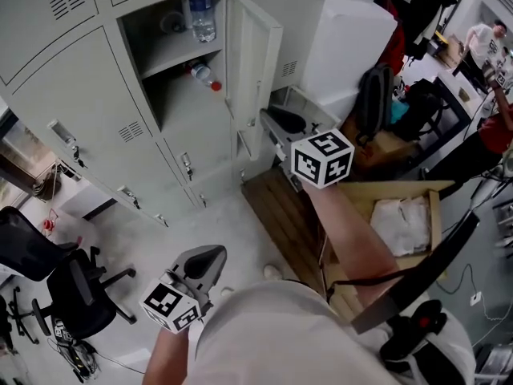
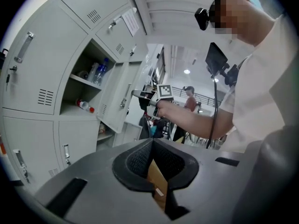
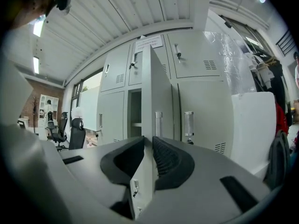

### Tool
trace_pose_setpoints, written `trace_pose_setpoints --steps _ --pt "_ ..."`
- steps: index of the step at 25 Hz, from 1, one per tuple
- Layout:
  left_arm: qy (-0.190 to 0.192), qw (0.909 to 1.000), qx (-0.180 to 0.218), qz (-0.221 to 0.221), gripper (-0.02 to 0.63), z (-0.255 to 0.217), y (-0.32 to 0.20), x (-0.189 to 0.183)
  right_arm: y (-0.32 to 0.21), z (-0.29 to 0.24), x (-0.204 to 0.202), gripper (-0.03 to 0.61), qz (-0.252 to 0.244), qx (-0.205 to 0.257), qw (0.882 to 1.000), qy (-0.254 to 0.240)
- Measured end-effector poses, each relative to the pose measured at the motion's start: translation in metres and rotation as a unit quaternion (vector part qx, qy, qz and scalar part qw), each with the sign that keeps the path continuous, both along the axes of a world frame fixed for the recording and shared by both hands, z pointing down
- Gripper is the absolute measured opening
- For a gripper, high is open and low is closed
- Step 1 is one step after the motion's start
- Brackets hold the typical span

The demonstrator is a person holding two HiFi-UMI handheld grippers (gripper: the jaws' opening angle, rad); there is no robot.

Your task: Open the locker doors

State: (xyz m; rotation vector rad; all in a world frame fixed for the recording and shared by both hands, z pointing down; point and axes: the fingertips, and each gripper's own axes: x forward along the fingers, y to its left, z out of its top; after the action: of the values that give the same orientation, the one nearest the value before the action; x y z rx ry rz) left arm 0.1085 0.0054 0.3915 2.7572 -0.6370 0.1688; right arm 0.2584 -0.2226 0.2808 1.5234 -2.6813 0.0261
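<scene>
A bank of grey lockers (image 1: pixel 80 103) fills the upper left of the head view. One tall door (image 1: pixel 255 58) stands swung out, and the compartment behind it has a shelf with an upright water bottle (image 1: pixel 203 14) and a red-capped bottle lying below (image 1: pixel 204 74). My right gripper (image 1: pixel 276 131) is at that door's free edge. In the right gripper view the door (image 3: pixel 156 92) runs edge-on between the jaws, and the right gripper (image 3: pixel 148 141) is shut on it. My left gripper (image 1: pixel 202 265) hangs low over the floor. The left gripper (image 2: pixel 152 143) is shut with nothing held.
The neighbouring locker doors (image 1: pixel 186 165) are closed, each with a small handle. A black office chair (image 1: pixel 56 283) stands at the lower left. A wooden board (image 1: pixel 280 207), an open cardboard box (image 1: pixel 401 215) and a backpack (image 1: pixel 373 95) crowd the right side. People stand at the far right.
</scene>
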Motion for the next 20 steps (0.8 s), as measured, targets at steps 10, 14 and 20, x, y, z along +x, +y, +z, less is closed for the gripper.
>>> trace_pose_setpoints --steps 10,14,20 --pt "-0.012 0.9999 -0.004 -0.011 0.011 -0.001 -0.004 0.052 -0.007 0.0 0.049 0.06 -0.033 -0.002 0.999 -0.017" --pt "-0.016 0.9997 -0.007 -0.014 0.011 -0.001 -0.007 0.071 -0.014 0.0 0.068 0.06 -0.044 -0.004 0.998 -0.034" --pt "-0.018 0.9995 -0.01 -0.026 0.011 -0.001 -0.014 0.098 -0.024 0.0 0.098 0.06 -0.056 0.001 0.997 -0.045"
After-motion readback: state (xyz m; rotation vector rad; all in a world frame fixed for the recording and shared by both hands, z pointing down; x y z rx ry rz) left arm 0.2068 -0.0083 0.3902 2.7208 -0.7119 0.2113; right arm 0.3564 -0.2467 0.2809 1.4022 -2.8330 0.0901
